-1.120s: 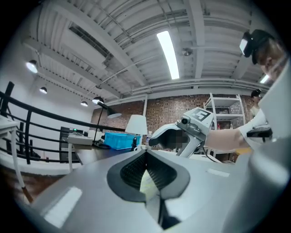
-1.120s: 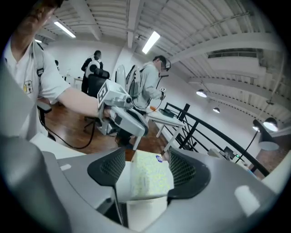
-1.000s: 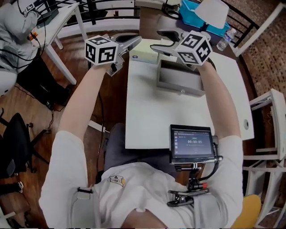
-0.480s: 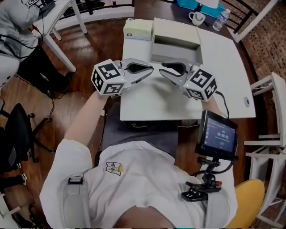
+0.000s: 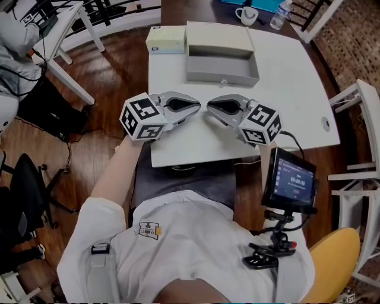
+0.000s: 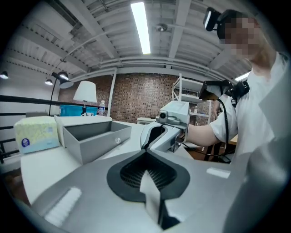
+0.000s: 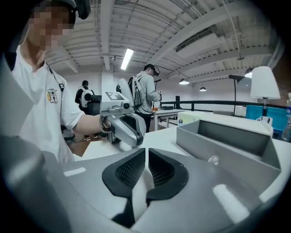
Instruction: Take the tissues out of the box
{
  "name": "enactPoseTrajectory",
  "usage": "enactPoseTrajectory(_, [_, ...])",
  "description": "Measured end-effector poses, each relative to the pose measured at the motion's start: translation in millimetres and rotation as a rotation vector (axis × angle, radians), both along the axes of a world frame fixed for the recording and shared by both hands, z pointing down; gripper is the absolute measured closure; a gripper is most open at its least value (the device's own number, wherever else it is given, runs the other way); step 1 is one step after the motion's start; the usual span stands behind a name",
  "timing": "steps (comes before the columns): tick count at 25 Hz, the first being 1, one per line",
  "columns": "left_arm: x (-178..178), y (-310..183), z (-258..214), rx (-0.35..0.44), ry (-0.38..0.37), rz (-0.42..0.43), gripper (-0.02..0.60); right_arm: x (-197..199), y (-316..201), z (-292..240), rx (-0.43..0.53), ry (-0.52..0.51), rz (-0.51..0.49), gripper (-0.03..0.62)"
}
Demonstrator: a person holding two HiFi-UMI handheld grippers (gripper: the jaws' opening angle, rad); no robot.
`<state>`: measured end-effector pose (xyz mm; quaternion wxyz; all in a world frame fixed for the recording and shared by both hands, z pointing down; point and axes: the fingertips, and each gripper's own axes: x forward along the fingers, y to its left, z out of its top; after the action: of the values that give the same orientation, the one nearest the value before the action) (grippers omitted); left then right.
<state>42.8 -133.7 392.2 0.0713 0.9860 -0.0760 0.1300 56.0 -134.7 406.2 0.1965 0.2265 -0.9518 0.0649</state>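
Note:
A pale green tissue box stands at the table's far left corner, also in the left gripper view and small in the right gripper view. Beside it sits an open grey drawer box. My left gripper and right gripper hover over the near part of the white table, tips facing each other and almost touching. The left gripper is shut and empty. The right gripper is closing, its jaws nearly together with nothing between them. Both are far from the tissue box.
A mug and a water bottle stand beyond the drawer box. A small screen on a clamp stand sits at my right. White shelving is to the right, and people stand in the background.
Both grippers have come back from beside the drawer box to the near part of the table and turned tip to tip. The right jaws have closed from wide.

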Motion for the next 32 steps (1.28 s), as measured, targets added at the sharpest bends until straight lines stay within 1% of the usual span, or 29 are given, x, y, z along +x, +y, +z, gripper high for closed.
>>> enactPoseTrajectory(3, [4.2,-0.2,4.6,-0.011,-0.028,0.01,0.581,-0.3,1.0,1.3,-0.04,-0.02,-0.018,0.579])
enactPoseTrajectory(5, [4.1,0.4,4.2,-0.011,-0.034,0.006,0.581,-1.0,2.9,-1.0,-0.047,-0.029,-0.022,0.58])
enactPoseTrajectory(15, [3.4,-0.2,1.7,-0.013,-0.035,0.003,0.581,-0.2,1.8,-4.8,-0.048,-0.048,-0.015,0.586])
enactPoseTrajectory(32, [4.8,-0.3,-0.9,-0.014,-0.032,0.002,0.581,-0.7,1.7,-3.7,-0.042,-0.012,-0.016,0.594])
